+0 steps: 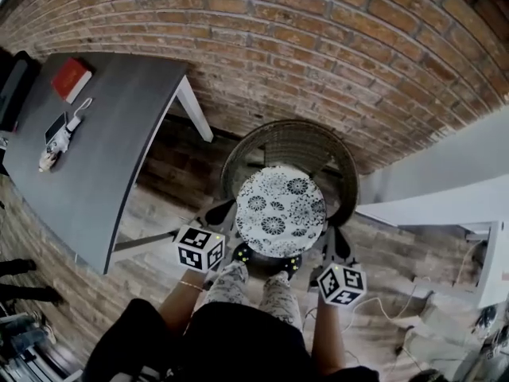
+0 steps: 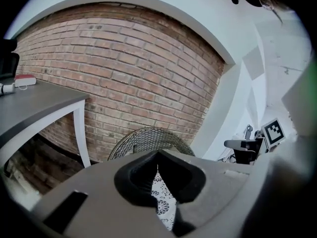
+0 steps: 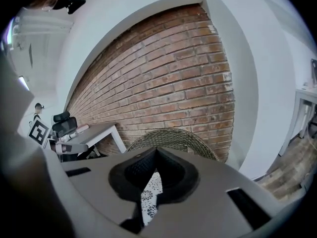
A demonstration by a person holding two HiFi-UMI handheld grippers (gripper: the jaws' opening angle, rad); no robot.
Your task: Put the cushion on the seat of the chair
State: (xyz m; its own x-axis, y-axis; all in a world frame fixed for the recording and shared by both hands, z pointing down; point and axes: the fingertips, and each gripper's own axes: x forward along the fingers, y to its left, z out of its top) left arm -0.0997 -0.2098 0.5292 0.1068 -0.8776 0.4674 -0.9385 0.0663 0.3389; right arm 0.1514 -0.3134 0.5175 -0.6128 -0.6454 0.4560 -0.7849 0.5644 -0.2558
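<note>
A round white cushion (image 1: 280, 209) with a black flower print hangs level just above the seat of a round wicker chair (image 1: 290, 138), which stands against the brick wall. My left gripper (image 1: 227, 211) is shut on the cushion's left edge and my right gripper (image 1: 332, 233) is shut on its right edge. In the left gripper view the printed fabric (image 2: 163, 202) is pinched in the closed left gripper (image 2: 157, 175), with the chair back (image 2: 148, 135) beyond. The right gripper view shows the same: fabric (image 3: 148, 197) in the closed right gripper (image 3: 153, 175), chair back (image 3: 173, 135) ahead.
A grey table (image 1: 103, 134) stands to the left of the chair, with a red book (image 1: 70, 78) and small items (image 1: 60, 130) on it. A white counter (image 1: 445, 205) is at the right. The person's shoes (image 1: 266, 265) are at the chair's front. A black office chair (image 2: 242, 150) stands behind.
</note>
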